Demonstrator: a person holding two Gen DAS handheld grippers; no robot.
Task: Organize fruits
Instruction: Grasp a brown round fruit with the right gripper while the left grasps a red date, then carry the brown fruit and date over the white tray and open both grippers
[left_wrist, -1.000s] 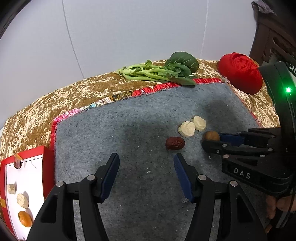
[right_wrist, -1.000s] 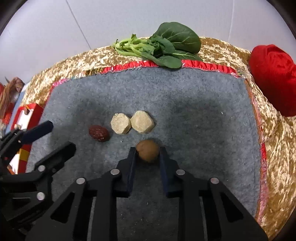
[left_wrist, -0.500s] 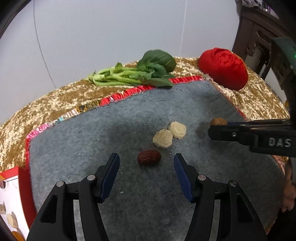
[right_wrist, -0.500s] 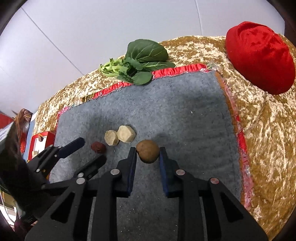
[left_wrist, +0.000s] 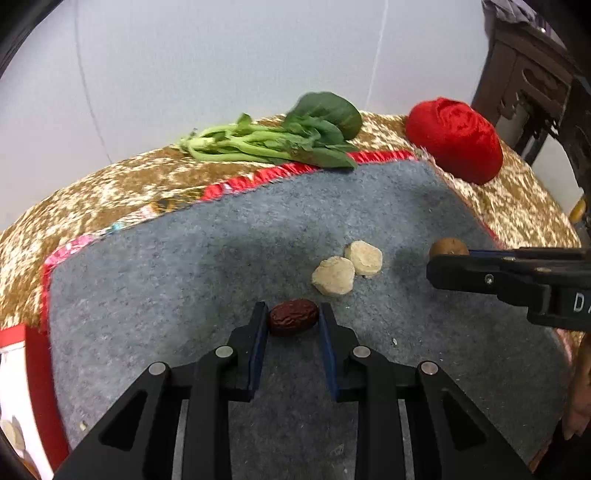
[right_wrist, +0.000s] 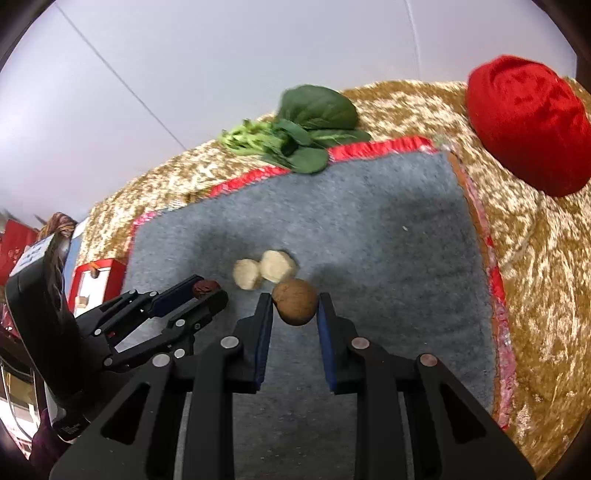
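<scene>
My left gripper (left_wrist: 293, 323) pinches a red date (left_wrist: 293, 322) on the grey mat (left_wrist: 184, 280). My right gripper (right_wrist: 295, 308) squeezes a brown fruit (right_wrist: 295, 301), apparently lifted. A red-edged tray (left_wrist: 22, 391) at left holds pale pieces. Two beige chunks (left_wrist: 347, 269), greens (left_wrist: 288, 142) and red fabric (left_wrist: 456, 138) lie on the gold tablecloth (left_wrist: 110, 188).

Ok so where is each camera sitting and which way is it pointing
Left wrist: sits on the left tongs, facing forward over the grey mat; its own fingers flank the red date, right tongs enter from the right.
Right wrist: sits on the right tongs, facing forward; its own fingers grip the brown fruit, left tongs at left.
Shared: two pale pieces, greens, red cushion.
</scene>
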